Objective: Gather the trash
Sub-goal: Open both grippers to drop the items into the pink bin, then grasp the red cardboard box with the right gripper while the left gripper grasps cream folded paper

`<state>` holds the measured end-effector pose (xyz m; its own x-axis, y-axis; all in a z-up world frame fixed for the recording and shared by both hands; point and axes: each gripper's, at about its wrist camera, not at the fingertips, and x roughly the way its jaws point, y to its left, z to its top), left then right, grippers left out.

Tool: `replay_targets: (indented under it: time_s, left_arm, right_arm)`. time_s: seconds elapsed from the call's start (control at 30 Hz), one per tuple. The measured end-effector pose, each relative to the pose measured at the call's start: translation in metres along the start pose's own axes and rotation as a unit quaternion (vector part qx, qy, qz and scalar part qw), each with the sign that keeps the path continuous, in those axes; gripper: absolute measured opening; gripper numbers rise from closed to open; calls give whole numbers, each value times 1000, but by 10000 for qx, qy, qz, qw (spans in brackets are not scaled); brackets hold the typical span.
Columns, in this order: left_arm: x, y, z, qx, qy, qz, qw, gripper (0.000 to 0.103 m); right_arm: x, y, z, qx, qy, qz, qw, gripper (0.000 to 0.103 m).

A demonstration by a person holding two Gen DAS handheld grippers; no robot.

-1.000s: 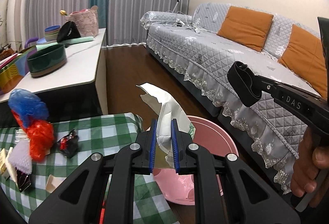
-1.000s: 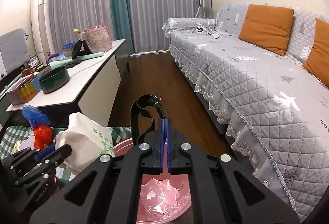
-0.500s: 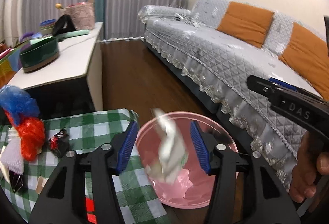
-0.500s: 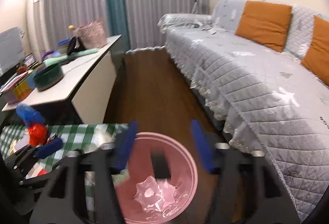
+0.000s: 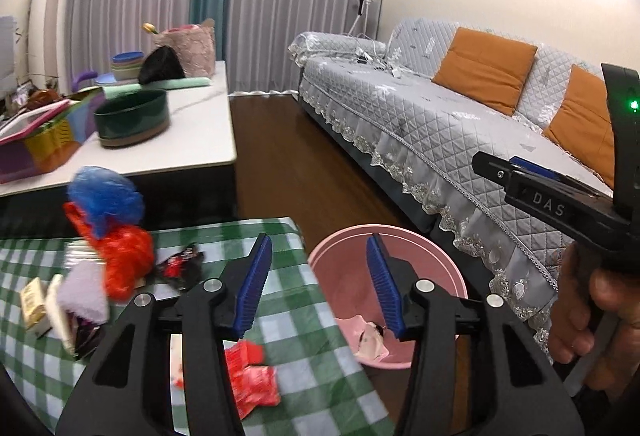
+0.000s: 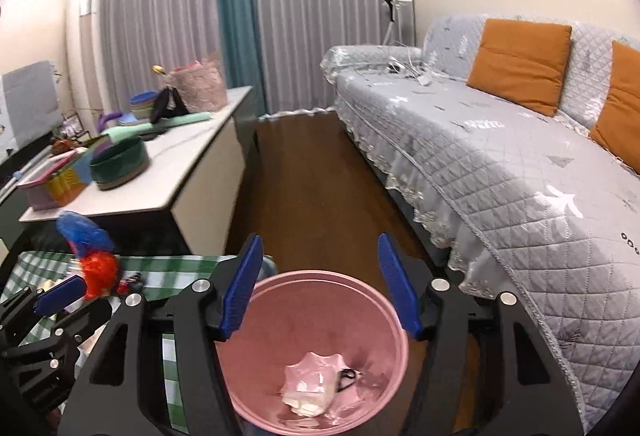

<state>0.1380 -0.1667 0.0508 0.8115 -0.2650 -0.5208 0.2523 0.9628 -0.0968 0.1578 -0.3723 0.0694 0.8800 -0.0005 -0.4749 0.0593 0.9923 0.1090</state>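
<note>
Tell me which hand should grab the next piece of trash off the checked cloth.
Left. Its tool is open and empty, right above the cloth, with the red wrapper just below its fingers. The right tool, also open and empty, hangs over the pink bin, farther from the litter.

You're in a home living room — a quilt-covered sofa (image 6: 500, 163) with orange cushions (image 6: 520, 63), long grey curtains (image 6: 304, 3), a wood floor (image 6: 312, 187), a white low cabinet (image 5: 160, 147) cluttered with bowls (image 5: 132, 111) and a basket (image 5: 188, 43).

The bin (image 6: 320, 348) stands on the floor between table (image 5: 304, 336) and sofa (image 5: 440, 139), crumpled paper (image 6: 312, 384), seemingly, inside.
</note>
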Motion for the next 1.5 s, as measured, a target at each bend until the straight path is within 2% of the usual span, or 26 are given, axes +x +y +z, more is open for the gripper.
replay_targets:
  time_s: [0.2, 0.3, 0.47, 0.73, 0.93, 1.0, 1.33, 1.5]
  left_arm:
    - [-39, 26, -8, -58, -156, 190, 9997, 48]
    - [-58, 46, -13, -150, -193, 299, 9993, 44]
    - [-82, 82, -19, -222, -237, 556, 9979, 37]
    - [-100, 151, -29, -443, -267, 1096, 9926, 33]
    - [-97, 192, -57, -799, -236, 1685, 9822, 32]
    - [-93, 201, -61, -923, -203, 1778, 9795, 32]
    - [-60, 233, -75, -1241, 82, 1875, 9744, 32]
    - [-36, 244, -80, -1434, 314, 1765, 9733, 32]
  right_arm:
    - [-19, 31, -6, -62, -128, 385, 9992, 45]
    - [-27, 48, -11, -126, -158, 515, 9985, 41]
    - [-32, 74, -24, -185, 6, 877, 9960, 40]
    - [-21, 112, -49, -360, 445, 1416, 9883, 40]
    - [2, 138, -77, -474, 1029, 1714, 9787, 42]
    - [11, 144, -86, -462, 1235, 1767, 9754, 43]
    - [51, 172, -119, -568, 2053, 1912, 9582, 46]
    - [60, 181, -123, -740, 2160, 1961, 9536, 45]
